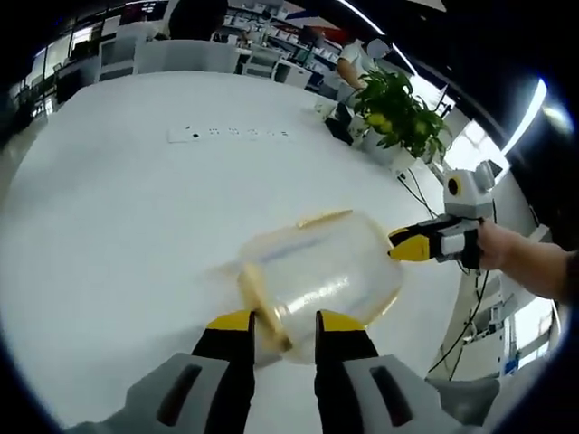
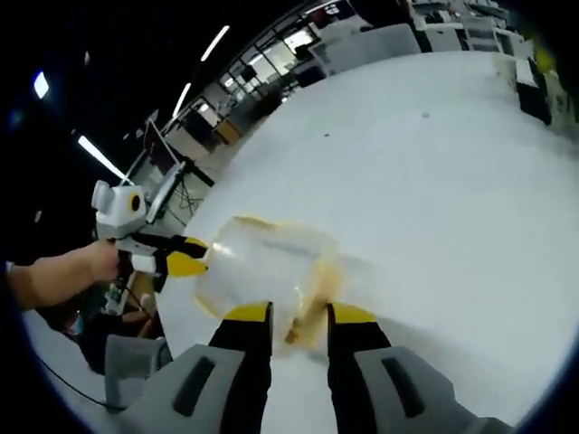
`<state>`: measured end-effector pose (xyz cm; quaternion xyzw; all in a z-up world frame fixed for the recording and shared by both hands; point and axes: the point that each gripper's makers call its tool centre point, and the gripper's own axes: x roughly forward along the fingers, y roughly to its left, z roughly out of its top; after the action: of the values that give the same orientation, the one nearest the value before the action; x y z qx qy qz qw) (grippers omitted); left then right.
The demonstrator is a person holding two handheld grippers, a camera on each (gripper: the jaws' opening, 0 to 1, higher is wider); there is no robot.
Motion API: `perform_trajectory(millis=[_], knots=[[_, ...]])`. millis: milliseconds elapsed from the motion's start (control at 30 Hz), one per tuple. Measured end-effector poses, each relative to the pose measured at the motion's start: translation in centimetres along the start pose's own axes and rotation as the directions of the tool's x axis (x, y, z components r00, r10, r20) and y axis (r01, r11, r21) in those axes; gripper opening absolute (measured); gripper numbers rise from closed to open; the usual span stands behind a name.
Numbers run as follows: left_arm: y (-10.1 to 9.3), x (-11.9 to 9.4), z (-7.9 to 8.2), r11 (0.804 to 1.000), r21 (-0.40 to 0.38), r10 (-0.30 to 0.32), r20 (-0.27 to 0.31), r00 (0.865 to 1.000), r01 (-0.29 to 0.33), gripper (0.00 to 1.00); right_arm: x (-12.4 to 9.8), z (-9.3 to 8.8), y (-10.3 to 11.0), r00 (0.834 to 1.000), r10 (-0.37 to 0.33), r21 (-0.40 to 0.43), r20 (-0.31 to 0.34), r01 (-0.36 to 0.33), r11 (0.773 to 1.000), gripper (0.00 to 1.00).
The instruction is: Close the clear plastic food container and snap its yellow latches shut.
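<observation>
The clear plastic container [image 1: 321, 271] lies on the white table [image 1: 118, 208], with its lid on as far as I can tell. My left gripper [image 1: 285, 322] stands at its near end, jaws close together on a yellow latch [image 1: 264, 306]. A second yellow latch [image 1: 324, 218] shows along the far rim. My right gripper [image 1: 404, 247] comes in from the right and touches the opposite end. In the right gripper view, the right gripper [image 2: 300, 313] pinches a yellow latch [image 2: 314, 312] of the container [image 2: 262, 262], and the left gripper [image 2: 192, 263] meets its far side.
A power strip [image 1: 228, 134] lies further back on the table. A potted plant [image 1: 398, 110] stands past the table's right edge, with cables and a stand below it. Chairs and desks line the room behind. A person's hand [image 2: 68, 271] holds the left gripper.
</observation>
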<state>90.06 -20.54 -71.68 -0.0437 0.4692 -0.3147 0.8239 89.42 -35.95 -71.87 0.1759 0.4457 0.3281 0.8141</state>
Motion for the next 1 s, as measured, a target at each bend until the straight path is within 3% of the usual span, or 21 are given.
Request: perform_trajectory(millis=[100,133,233,267,300,533,667,833,1000], knots=[[0.0,-0.1,-0.2,1.000,-0.025,-0.007,-0.013,1.000,0.007,0.15,0.1,-0.1,0.0,1.000,0.008,0.033,-0.002,-0.008,0.999,0.20],[-0.1,-0.2,-0.8,0.997,-0.081,-0.007,-0.038,0.999,0.004,0.16,0.2,-0.2,-0.1,1.000,0.007,0.041,-0.003,-0.007,0.999,0.20],[-0.2,0.2,-0.7,0.998,-0.066,-0.025,-0.018,1.000,0.024,0.15,0.5,-0.3,0.1,1.000,0.025,0.065,0.008,-0.026,0.998,0.19],[-0.3,0.5,-0.7,0.996,-0.080,-0.034,-0.015,0.999,0.033,0.15,0.9,-0.3,1.2,0.997,0.078,0.118,0.016,-0.080,0.990,0.18],[-0.3,0.6,-0.8,0.996,-0.083,-0.035,-0.020,0.999,0.034,0.15,0.7,-0.3,0.4,0.999,0.047,0.110,0.021,-0.049,0.993,0.18],[-0.9,1.2,-0.6,0.997,-0.071,-0.038,-0.010,0.999,0.038,0.16,0.6,-0.5,0.6,0.998,0.044,0.087,0.035,-0.047,0.995,0.20],[-0.9,1.2,-0.3,0.996,-0.083,-0.034,-0.011,0.999,0.033,0.18,0.5,-0.7,0.9,0.999,0.000,0.055,0.050,-0.003,0.998,0.23],[-0.9,1.1,0.4,1.000,0.023,0.003,0.013,1.000,-0.003,0.19,0.4,-0.8,1.0,0.997,-0.059,-0.029,0.043,0.060,0.998,0.28],[-0.8,1.2,1.0,0.991,0.127,0.033,-0.014,0.999,-0.031,0.21,0.1,-0.8,1.0,0.997,-0.069,-0.068,0.027,0.071,0.995,0.26]])
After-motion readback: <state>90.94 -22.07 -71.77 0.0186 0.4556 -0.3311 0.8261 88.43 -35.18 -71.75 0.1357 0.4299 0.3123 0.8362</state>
